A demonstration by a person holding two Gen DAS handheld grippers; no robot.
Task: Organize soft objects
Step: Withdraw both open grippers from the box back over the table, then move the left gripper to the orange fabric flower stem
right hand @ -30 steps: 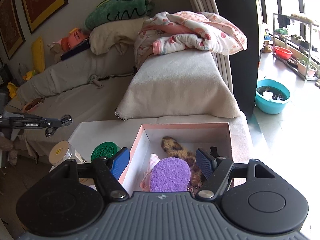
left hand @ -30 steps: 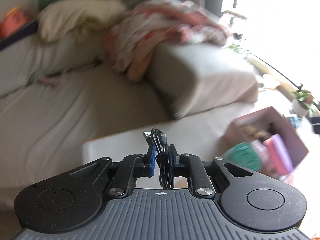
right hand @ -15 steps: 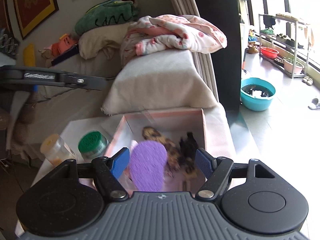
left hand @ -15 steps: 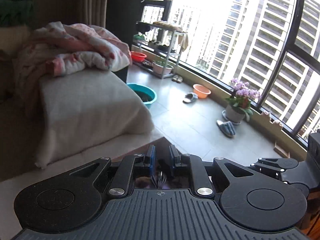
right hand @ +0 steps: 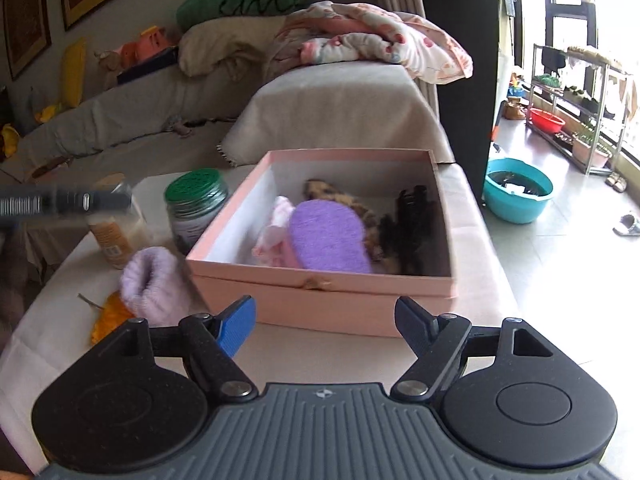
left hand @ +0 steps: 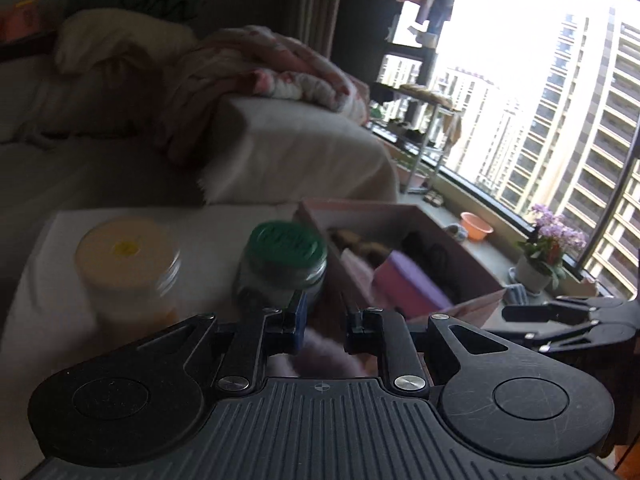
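Right wrist view: the right gripper [right hand: 325,322] stands wide with nothing between its jaws, just short of the pink box [right hand: 320,292], which holds a purple sponge [right hand: 326,236] and other soft items. A lilac sock [right hand: 154,286] lies on the table left of the box. The left gripper [left hand: 323,326] has a narrow gap that has just been widening, above the sock [left hand: 326,358], pads not pressing on it.
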